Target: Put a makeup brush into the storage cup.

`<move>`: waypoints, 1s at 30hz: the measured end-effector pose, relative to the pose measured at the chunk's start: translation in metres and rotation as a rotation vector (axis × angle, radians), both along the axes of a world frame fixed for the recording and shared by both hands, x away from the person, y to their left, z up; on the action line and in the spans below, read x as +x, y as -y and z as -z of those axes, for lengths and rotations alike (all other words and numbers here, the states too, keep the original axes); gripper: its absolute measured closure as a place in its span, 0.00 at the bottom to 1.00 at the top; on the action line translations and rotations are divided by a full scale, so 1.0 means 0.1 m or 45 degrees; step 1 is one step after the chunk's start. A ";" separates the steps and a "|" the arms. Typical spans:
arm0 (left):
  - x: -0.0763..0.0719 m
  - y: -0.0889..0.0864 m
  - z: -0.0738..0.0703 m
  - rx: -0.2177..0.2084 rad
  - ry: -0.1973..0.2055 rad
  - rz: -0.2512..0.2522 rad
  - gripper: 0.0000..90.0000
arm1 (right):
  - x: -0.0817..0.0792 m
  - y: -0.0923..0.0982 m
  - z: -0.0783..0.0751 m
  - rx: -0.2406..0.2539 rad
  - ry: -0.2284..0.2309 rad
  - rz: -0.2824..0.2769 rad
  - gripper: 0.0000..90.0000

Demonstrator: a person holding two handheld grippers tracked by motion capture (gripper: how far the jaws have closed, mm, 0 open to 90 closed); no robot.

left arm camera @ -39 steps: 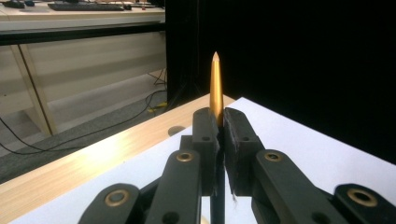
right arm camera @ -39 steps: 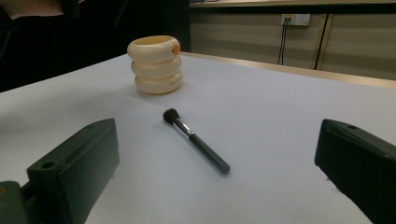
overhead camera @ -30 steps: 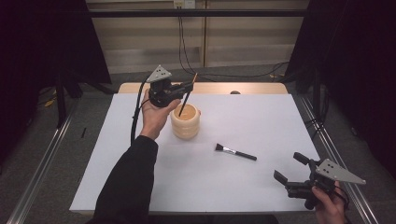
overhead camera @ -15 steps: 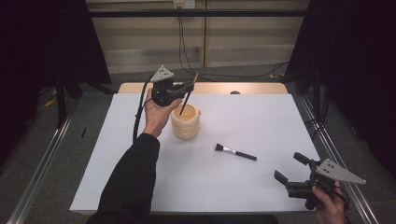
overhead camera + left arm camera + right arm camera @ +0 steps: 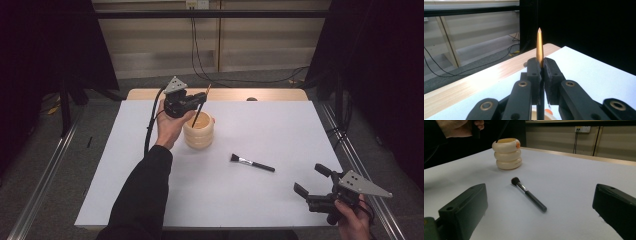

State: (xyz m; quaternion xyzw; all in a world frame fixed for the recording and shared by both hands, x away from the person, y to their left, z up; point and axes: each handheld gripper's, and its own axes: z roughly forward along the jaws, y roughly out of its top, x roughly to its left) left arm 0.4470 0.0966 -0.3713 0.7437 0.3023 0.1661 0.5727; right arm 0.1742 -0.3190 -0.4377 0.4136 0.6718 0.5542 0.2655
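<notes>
Left gripper view: slim black brush [image 5: 539,47], pointed golden handle tip up, pinched between left gripper [image 5: 541,68] jaws.

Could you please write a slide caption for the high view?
Left gripper lowers a slim brush into the ringed cream holder; makeup brush lies nearby.
</notes>
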 end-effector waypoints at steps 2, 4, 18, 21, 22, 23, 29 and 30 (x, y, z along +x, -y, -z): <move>0.01 -0.01 0.01 -0.014 0.001 0.006 0.93 | 0.00 0.01 0.00 -0.008 0.003 -0.006 0.00; 0.00 -0.02 0.02 0.008 0.001 -0.023 0.93 | 0.00 0.00 0.00 0.006 -0.001 0.002 0.00; -0.06 -0.11 0.11 -0.004 0.011 -0.052 0.93 | 0.00 0.00 0.00 -0.004 0.004 0.004 0.00; -0.07 -0.11 0.15 0.030 0.020 -0.066 0.93 | 0.00 -0.01 -0.01 -0.004 0.003 0.002 0.00; -0.08 -0.11 0.18 0.018 0.016 -0.071 0.93 | 0.00 -0.01 0.00 -0.005 0.001 0.002 0.00; -0.08 -0.12 0.20 0.021 0.011 -0.061 0.93 | 0.00 -0.01 0.00 -0.005 0.001 0.002 0.00; -0.09 -0.06 0.25 0.022 0.020 -0.043 0.93 | 0.00 -0.01 0.00 -0.004 0.001 -0.001 0.00; -0.10 -0.06 0.24 0.032 0.026 -0.043 0.93 | 0.01 -0.01 0.00 -0.011 0.002 -0.004 0.00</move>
